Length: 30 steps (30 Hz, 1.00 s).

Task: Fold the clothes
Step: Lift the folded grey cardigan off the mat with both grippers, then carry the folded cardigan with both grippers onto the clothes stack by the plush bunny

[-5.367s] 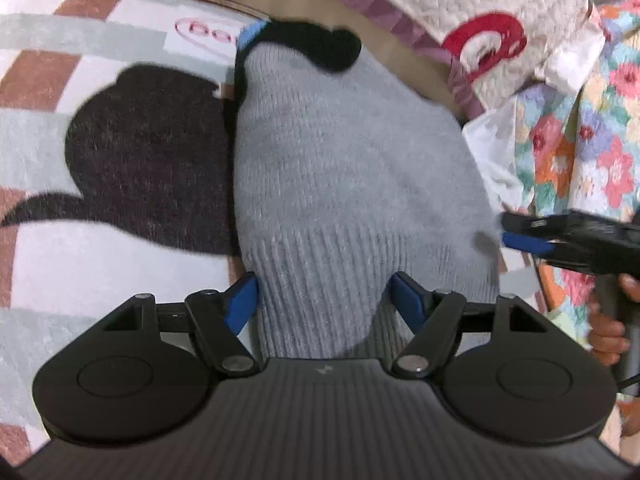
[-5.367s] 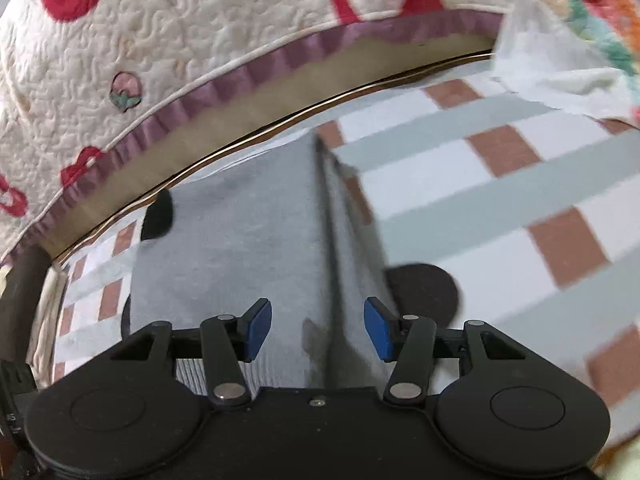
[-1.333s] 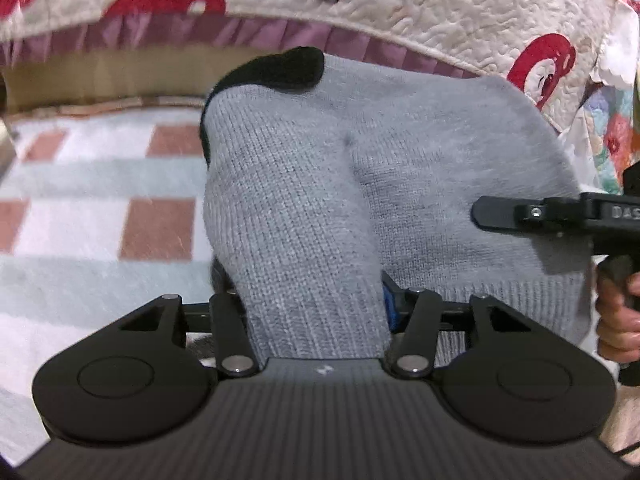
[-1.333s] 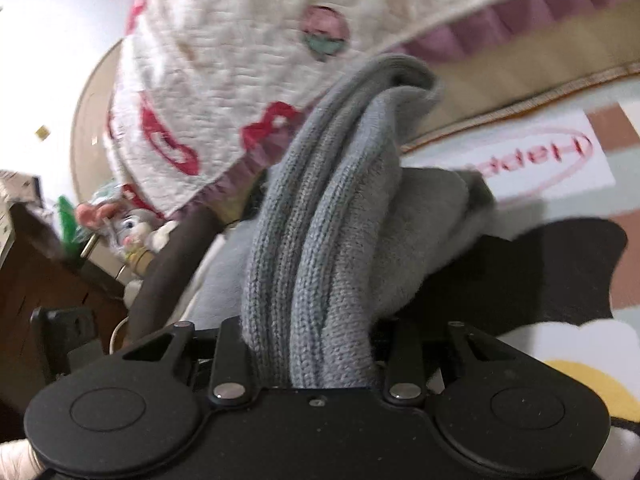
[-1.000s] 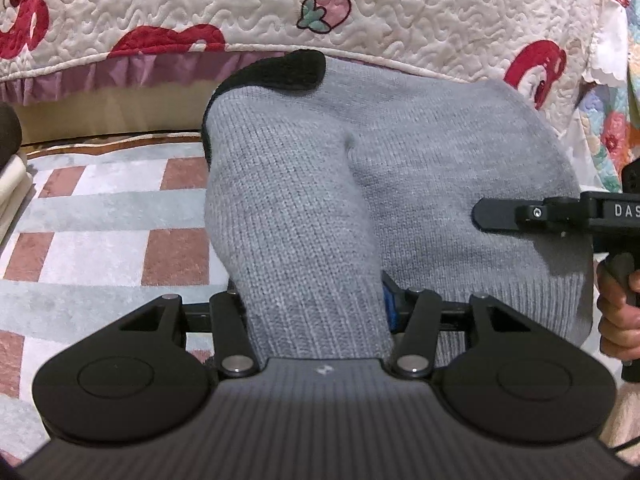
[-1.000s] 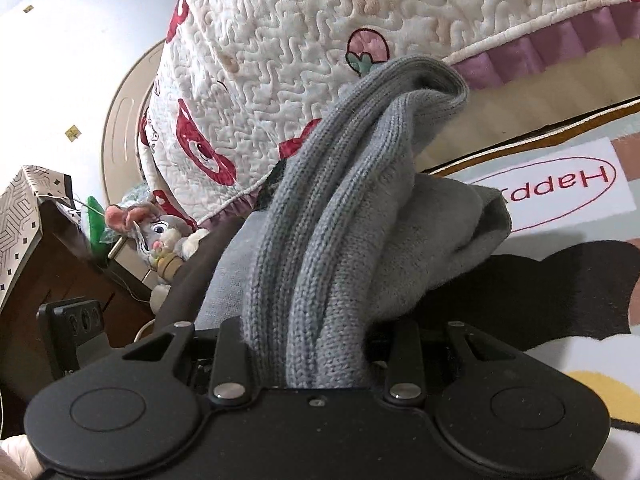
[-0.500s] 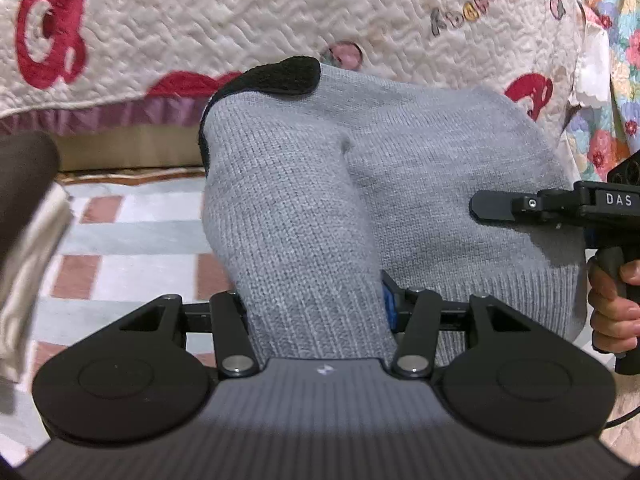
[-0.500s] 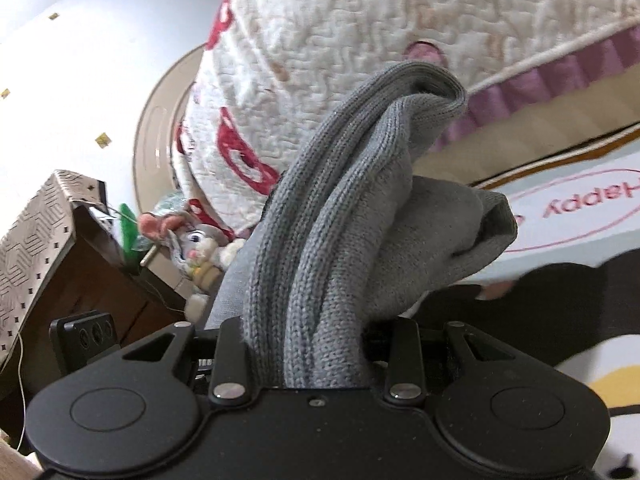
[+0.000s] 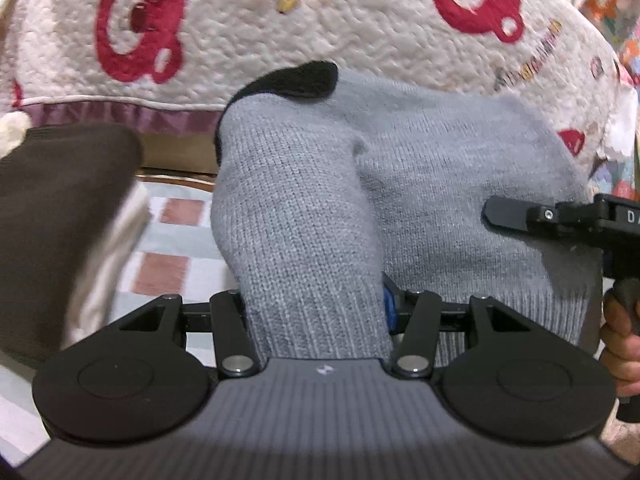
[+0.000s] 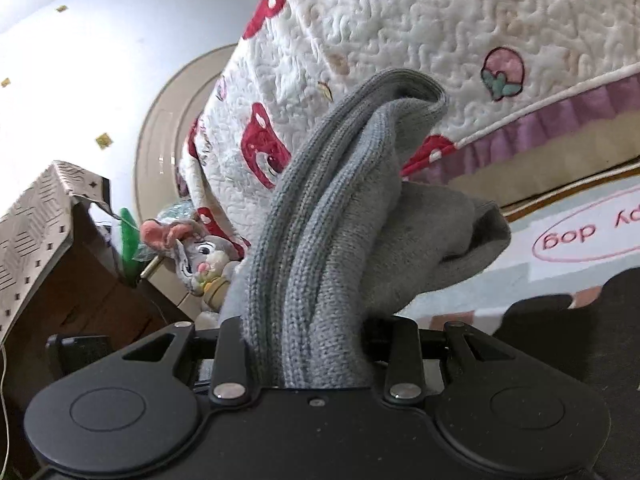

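The left gripper (image 9: 316, 304) is clenched on a folded grey sweater (image 9: 360, 200), pinching a thick bunch of its ribbed hem between the fingers, one blue pad (image 9: 387, 307) just showing at the knit's right side. The sweater is held up off the rug (image 9: 176, 240), in front of the quilt (image 9: 320, 20) with red bear prints that hangs over the bed side. A black collar (image 9: 296, 78) shows at the sweater's top edge. The right gripper (image 10: 310, 344) is likewise clamped on the sweater (image 10: 340, 220), with several stacked layers of knit squeezed between its fingers and rising upright out of them. In the left view the right gripper (image 9: 560, 220) meets the sweater's right edge, with a hand (image 9: 620, 340) on its handle below. A dark brown cushion (image 9: 52, 220) sits at the left over the rug's left edge. In the right view a plush rabbit (image 10: 196, 256) sits beside the bed, next to a wooden cabinet (image 10: 60, 260).
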Motion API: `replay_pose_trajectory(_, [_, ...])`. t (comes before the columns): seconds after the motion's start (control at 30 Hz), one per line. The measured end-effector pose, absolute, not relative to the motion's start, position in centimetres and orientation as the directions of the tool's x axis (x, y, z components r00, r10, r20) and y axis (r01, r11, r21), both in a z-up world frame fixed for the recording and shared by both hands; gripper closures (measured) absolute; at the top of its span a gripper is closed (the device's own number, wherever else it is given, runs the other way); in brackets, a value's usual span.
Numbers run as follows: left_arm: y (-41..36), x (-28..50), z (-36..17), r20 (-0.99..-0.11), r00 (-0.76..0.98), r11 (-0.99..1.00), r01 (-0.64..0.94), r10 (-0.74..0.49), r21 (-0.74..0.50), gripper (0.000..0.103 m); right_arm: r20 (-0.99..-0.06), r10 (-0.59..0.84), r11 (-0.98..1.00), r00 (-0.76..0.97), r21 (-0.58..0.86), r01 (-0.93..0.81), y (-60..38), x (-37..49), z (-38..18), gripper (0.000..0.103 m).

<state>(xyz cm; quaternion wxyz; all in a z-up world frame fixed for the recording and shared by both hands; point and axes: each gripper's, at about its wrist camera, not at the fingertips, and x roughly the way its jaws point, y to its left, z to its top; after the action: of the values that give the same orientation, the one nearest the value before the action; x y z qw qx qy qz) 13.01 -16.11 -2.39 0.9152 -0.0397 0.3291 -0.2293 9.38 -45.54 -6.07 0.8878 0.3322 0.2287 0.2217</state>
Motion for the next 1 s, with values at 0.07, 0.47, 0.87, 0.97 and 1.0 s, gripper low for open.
replay_pose_trajectory(0.07, [-13.9, 13.3, -2.1, -0.578, 0.686, 0.895, 0.38, -0.443, -0.234, 0.054, -0.261, 0.557, 0.677, 0.788, 0.693, -0.249, -43.5, 9.9, -5.1, 0.064])
replay_pose_trajectory(0.47, [-2.5, 18.6, -0.4, -0.554, 0.75, 0.927, 0.223, -0.361, -0.302, 0.054, -0.267, 0.651, 0.664, 0.711, 0.655, -0.361, -31.6, 16.2, -0.3, 0.064])
replay_pose_trajectory(0.87, [4.4, 28.9, 4.0, -0.632, 0.771, 0.997, 0.071, -0.077, -0.034, 0.054, -0.136, 0.798, 0.438, 0.587, 0.801, -0.409, -24.0, 30.3, -1.6, 0.064])
replay_pose_trajectory(0.97, [6.4, 30.3, 2.2, -0.68, 0.731, 0.999, 0.044, -0.054, -0.031, 0.054, -0.119, 0.834, 0.32, 0.539, 0.9, -0.297, -21.0, 33.9, -3.8, 0.064])
replay_pose_trajectory(1.0, [7.0, 30.7, 1.5, -0.696, 0.716, 0.999, 0.035, -0.048, -0.033, 0.054, -0.127, 0.84, 0.324, 0.528, 0.897, -0.299, -19.7, 34.4, -4.2, 0.064])
